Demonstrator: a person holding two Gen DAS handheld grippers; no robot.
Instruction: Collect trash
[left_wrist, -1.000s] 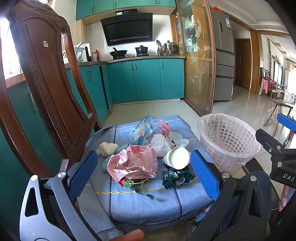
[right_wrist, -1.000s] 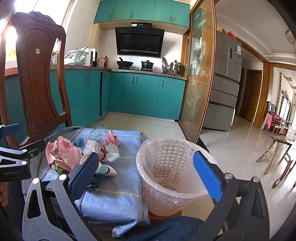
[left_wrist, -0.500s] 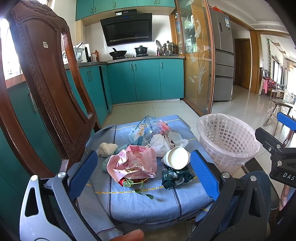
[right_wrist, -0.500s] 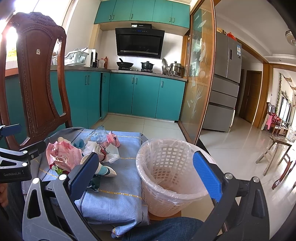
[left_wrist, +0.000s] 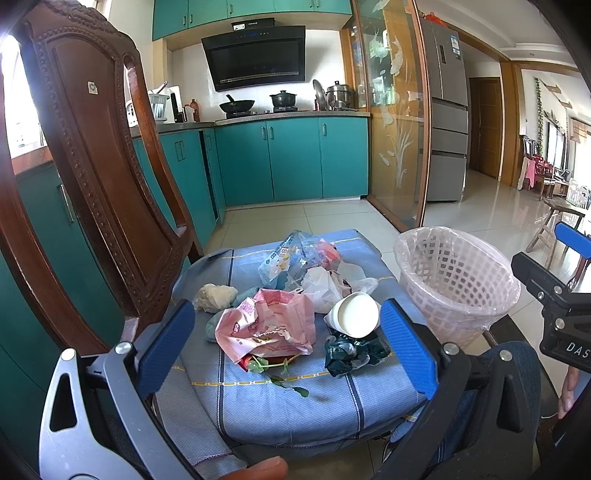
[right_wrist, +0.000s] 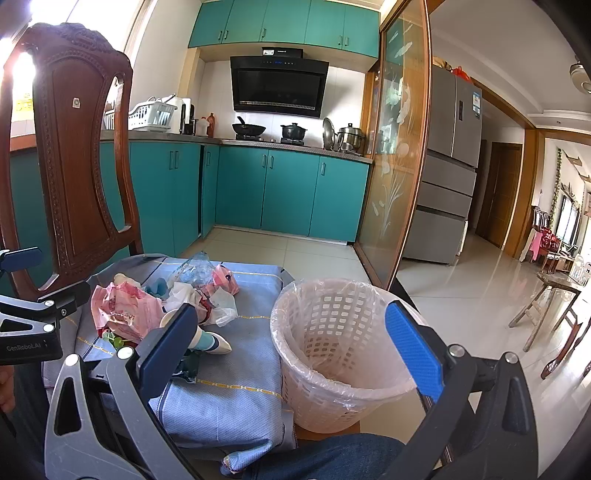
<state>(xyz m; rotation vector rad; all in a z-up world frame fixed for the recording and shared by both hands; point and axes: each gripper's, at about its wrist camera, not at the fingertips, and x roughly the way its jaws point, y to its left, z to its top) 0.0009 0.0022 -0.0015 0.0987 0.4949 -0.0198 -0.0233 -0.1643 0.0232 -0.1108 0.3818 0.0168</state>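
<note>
A teal-cabinet kitchen, glossy tiled floor, and up front a carved wooden chair (left_wrist: 110, 192) whose seat wears a blue cloth (left_wrist: 295, 391), and that is where the mess sits. Nothing looks collected yet: the white lattice waste basket (right_wrist: 332, 354) with its clear liner stands just beside the seat on the right, and from the right wrist view its inside shows no trash at all. The whole pile is still out on the cloth: a crumpled pink wrapper (left_wrist: 266, 325) in the middle, a white paper cup (left_wrist: 354, 314) lying on its side touching it, a dark green foil scrap (left_wrist: 351, 354) just below the cup, a clear printed bag (left_wrist: 291, 258) and white plastic behind, a beige wad (left_wrist: 216, 297) off to the left, some green stems (left_wrist: 273, 369) at the front edge. So the job appears to be at its very start, every piece left to go. The left claw (left_wrist: 288, 350) hangs over the pile with its blue pads spread wide, framing wrapper and cup, touching nothing. The right claw (right_wrist: 291, 347) is spread just as wide and empty, lined up toward the basket, one finger crossing in front of the cup.
</note>
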